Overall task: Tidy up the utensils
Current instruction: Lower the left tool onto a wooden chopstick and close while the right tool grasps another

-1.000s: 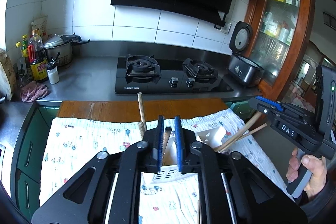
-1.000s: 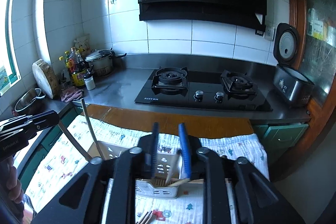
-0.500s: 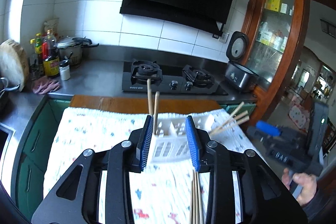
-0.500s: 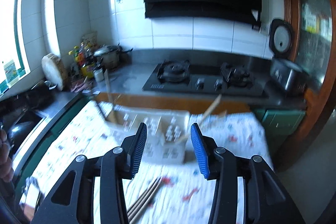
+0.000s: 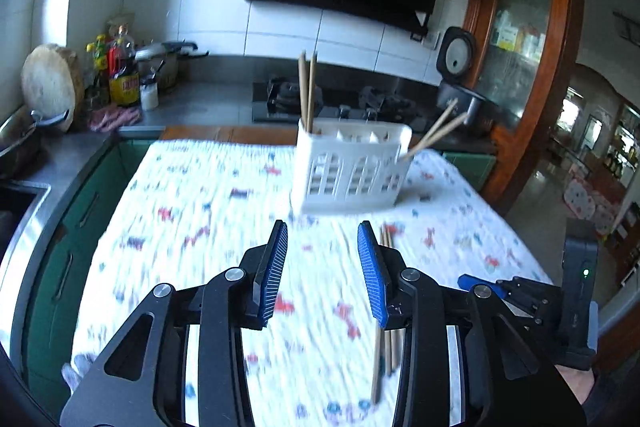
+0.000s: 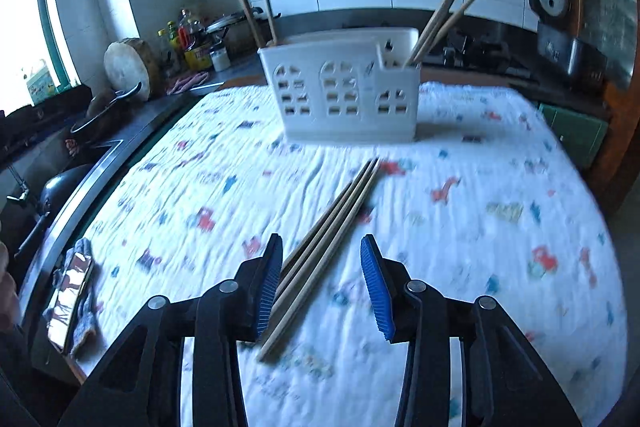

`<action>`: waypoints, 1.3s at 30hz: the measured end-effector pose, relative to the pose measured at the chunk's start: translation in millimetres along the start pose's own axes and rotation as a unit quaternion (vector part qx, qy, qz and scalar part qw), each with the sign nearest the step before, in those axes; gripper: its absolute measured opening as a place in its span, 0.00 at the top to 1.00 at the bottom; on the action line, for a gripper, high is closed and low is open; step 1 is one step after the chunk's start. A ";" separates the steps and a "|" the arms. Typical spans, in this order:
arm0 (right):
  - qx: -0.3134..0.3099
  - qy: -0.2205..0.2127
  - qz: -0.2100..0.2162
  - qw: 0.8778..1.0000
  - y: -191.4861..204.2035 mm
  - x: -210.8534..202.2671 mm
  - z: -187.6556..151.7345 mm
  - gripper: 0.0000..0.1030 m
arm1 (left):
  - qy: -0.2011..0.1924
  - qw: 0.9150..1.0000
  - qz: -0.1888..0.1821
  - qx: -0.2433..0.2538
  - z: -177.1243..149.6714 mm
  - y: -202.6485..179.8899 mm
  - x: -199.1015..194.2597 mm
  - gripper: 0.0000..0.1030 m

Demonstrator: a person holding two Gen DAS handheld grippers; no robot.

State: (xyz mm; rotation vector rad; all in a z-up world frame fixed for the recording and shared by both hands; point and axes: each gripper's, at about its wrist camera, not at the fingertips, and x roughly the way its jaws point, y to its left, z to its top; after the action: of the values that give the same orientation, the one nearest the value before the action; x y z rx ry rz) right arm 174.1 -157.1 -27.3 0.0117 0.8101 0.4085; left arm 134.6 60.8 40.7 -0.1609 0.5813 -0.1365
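Worktop [image 6: 500, 267]: covered by a white printed cloth that carries everything in use; stove and counter run behind it.
Utensil holder [image 6: 344, 91]: white perforated plastic, upright at the far middle of the cloth, divided into compartments. Its central position puts it within reach of both claws.
Chopsticks in holder, one end [image 5: 307, 87]: two sticks, near upright in the end compartment on the left of both views.
Chopsticks in holder, other end [image 6: 440, 19]: two sticks, leaning outward over the rim of the opposite end compartment. Judged: already sorted, pairs kept apart by compartment.
Loose chopsticks [image 6: 328, 243]: a bundle of about four lying flat on the cloth, near the holder but not touching it, near ends towards the operator. Judged: the remaining items to sort.
Right claw [image 6: 320, 279]: fingers spread wide, gripping nothing, low over the near part of the bundle; the sticks pass close inside its left finger. Judged: positioned to pick from the bundle.
Left claw [image 5: 323, 269]: fingers spread wide, gripping nothing, just left of the same bundle, pointing at the holder.
Image quality: motion blur on the cloth; exact stick count uncertain.
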 end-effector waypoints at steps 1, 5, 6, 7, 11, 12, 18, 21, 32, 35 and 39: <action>0.005 0.004 0.005 1.000 3.1 1.4 -7.3 0.63 | 0.004 1.000 0.002 -0.007 -7.6 2.5 -0.9 0.64; 0.019 0.022 0.002 1.000 16.8 13.2 -31.1 0.68 | 0.023 0.999 0.007 -0.025 -38.1 10.3 -0.7 0.64; 0.021 0.025 0.000 0.999 17.2 15.4 -35.1 0.70 | 0.028 0.999 0.011 -0.027 -44.8 12.7 0.0 0.64; 0.032 0.030 0.002 0.999 17.2 19.8 -41.8 0.72 | 0.032 0.999 0.012 -0.030 -50.3 14.3 0.5 0.64; 0.059 0.036 0.010 0.998 16.0 28.9 -48.2 0.82 | 0.039 0.999 0.022 -0.030 -63.7 21.0 -1.1 0.64; 0.063 0.037 0.011 0.997 15.6 29.1 -48.5 0.83 | 0.037 0.999 0.024 -0.031 -64.9 22.2 -2.3 0.64; 0.080 0.042 -0.009 0.996 18.4 41.4 -51.3 0.87 | 0.036 0.999 0.019 -0.036 -68.6 26.8 -5.9 0.64; 0.091 0.045 -0.020 0.995 15.4 45.7 -53.6 0.88 | 0.036 0.999 0.017 -0.036 -70.3 27.2 -6.0 0.64; 0.083 0.039 -0.059 0.994 25.4 50.9 -53.6 0.90 | 0.051 0.998 0.007 -0.045 -80.5 27.0 2.3 0.64; 0.082 0.036 -0.060 0.994 21.7 47.1 -54.8 0.91 | 0.058 0.998 -0.002 -0.040 -85.0 21.9 4.9 0.64; 0.070 0.032 -0.068 0.995 12.1 39.2 -59.9 0.92 | 0.083 0.996 -0.033 -0.031 -96.9 10.4 15.6 0.64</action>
State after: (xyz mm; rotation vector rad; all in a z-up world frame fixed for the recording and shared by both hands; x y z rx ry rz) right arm 151.8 -140.5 -94.3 0.0745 0.8969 0.2232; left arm 94.5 57.4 -49.4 -0.2316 0.7462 -0.1974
